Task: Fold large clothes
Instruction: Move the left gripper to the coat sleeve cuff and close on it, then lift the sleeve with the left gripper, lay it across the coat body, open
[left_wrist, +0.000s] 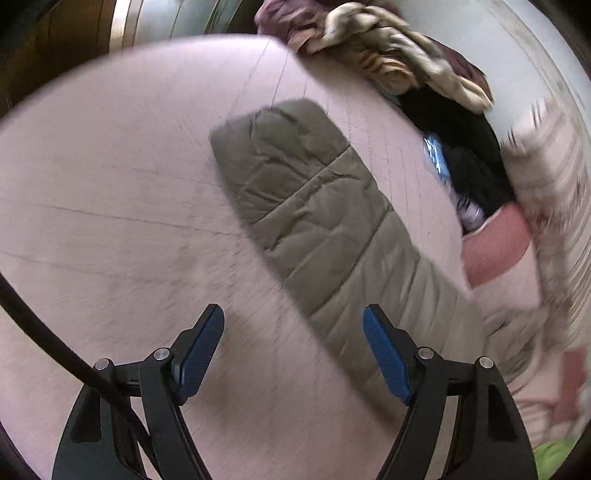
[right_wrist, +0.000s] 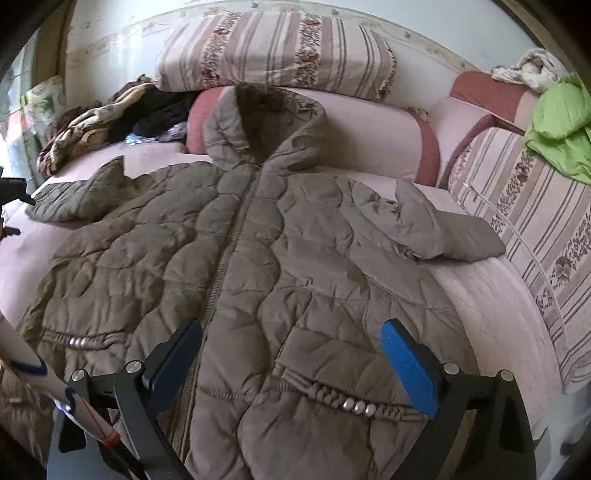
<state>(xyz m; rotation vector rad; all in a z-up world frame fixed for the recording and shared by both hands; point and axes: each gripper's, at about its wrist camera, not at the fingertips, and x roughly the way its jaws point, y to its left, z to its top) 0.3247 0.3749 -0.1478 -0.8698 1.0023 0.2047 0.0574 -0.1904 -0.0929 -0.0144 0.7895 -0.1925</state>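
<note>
An olive-brown quilted hooded jacket (right_wrist: 266, 280) lies flat, front up and zipped, on a pink bed sheet (right_wrist: 491, 295), sleeves spread to both sides. My right gripper (right_wrist: 291, 332) is open and empty, hovering over the jacket's lower front. In the left wrist view, the jacket's left sleeve (left_wrist: 306, 199) stretches across the sheet (left_wrist: 110, 221). My left gripper (left_wrist: 293, 317) is open and empty, just above the sheet beside the sleeve's lower edge. That view is motion-blurred.
Striped floral cushions (right_wrist: 280, 51) and a pink bolster (right_wrist: 369, 129) line the back; another striped cushion (right_wrist: 535, 229) lies right. A pile of clothes (right_wrist: 110, 114) sits at back left and shows in the left wrist view (left_wrist: 388, 55). A green garment (right_wrist: 557, 125) lies at far right.
</note>
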